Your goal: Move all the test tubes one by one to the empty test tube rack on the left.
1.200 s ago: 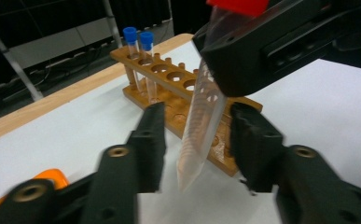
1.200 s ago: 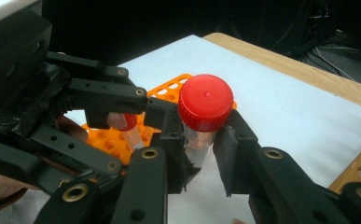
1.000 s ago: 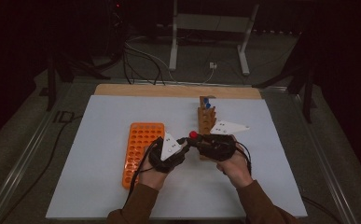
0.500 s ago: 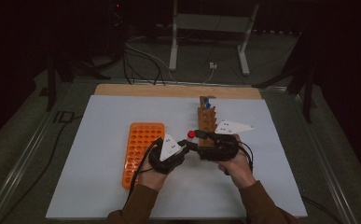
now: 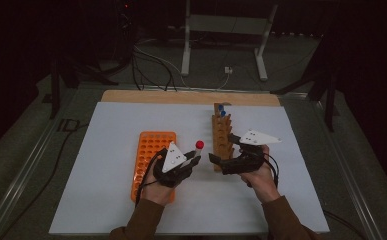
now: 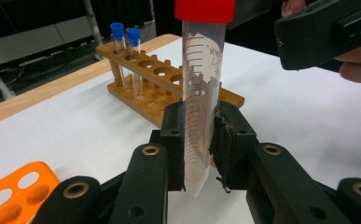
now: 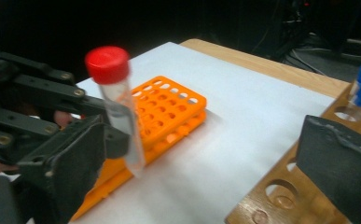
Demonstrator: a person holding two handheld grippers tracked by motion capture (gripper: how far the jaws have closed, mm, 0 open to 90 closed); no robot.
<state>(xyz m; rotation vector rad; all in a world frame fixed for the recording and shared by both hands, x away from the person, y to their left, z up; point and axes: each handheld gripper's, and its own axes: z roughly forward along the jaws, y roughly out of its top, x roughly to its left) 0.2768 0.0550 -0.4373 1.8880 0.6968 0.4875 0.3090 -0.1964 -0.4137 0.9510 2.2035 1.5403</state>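
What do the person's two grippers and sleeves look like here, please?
Both the left gripper and the right gripper are black, with brass-coloured pivot pins on linked jaws. Each carries a grey three-cornered plate on top and trails a black cable. The person wears brown sleeves.

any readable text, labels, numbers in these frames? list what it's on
"ID": dark floor mat left of the table, high view; faint.
Red-capped tube in the left claw: printed graduation marks and a label patch, too blurred to read.
Orange rack, wooden rack: no text.
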